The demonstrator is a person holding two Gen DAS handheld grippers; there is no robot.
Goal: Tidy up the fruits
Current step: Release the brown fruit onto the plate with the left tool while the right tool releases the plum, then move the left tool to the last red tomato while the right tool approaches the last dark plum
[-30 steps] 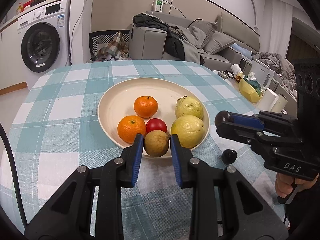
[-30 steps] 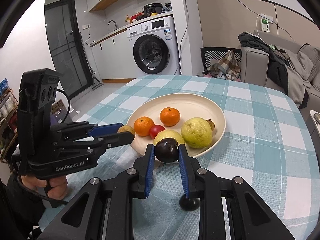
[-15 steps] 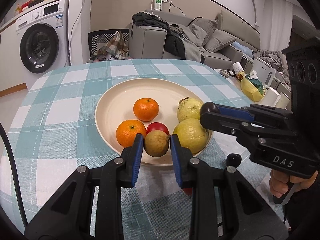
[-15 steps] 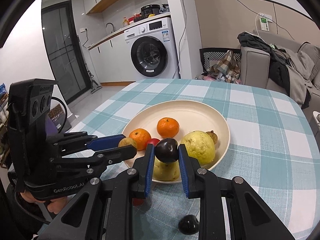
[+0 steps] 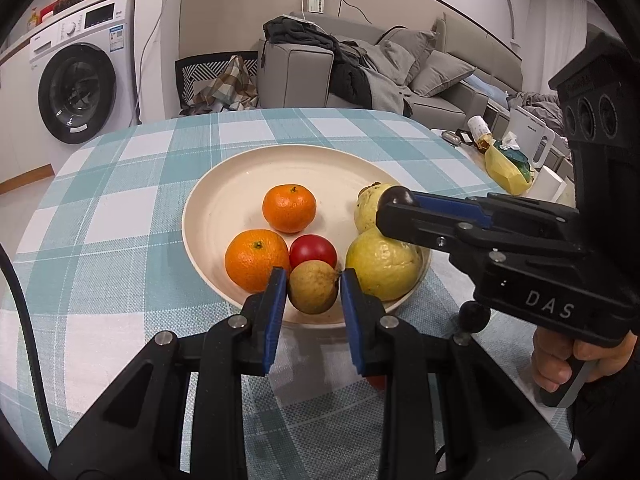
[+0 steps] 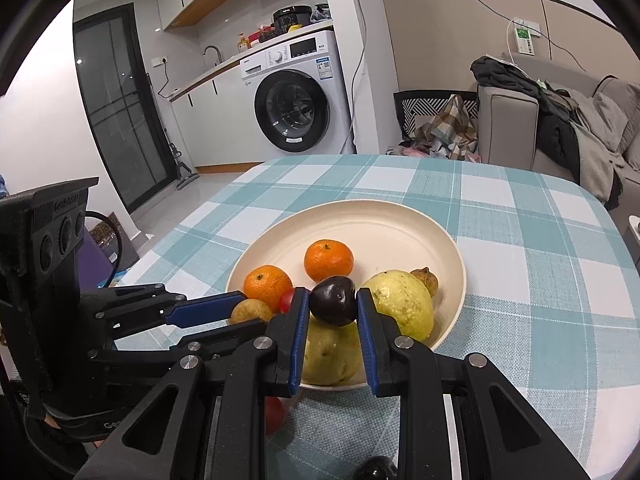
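Note:
A cream plate (image 5: 224, 196) (image 6: 400, 228) on the checked tablecloth holds two oranges (image 5: 289, 208) (image 5: 256, 260), a red fruit (image 5: 313, 251) and two yellow guavas (image 5: 382, 264) (image 6: 404, 308). My left gripper (image 5: 314, 288) is shut on a brown round fruit (image 5: 313, 288) over the plate's near rim. My right gripper (image 6: 333, 300) is shut on a dark purple plum (image 6: 333, 300) and holds it above the guavas; in the left wrist view it reaches in from the right (image 5: 394, 197).
A second dark plum (image 5: 474, 316) (image 6: 376, 472) and a red fruit (image 6: 274, 414) lie on the tablecloth (image 5: 120, 208) near the plate's front edge. A washing machine (image 6: 298, 92) and a sofa (image 5: 400, 68) stand beyond the table.
My right gripper has carried the dark plum up from the table and forward over the plate. My left gripper has moved a little forward with the brown fruit over the plate rim.

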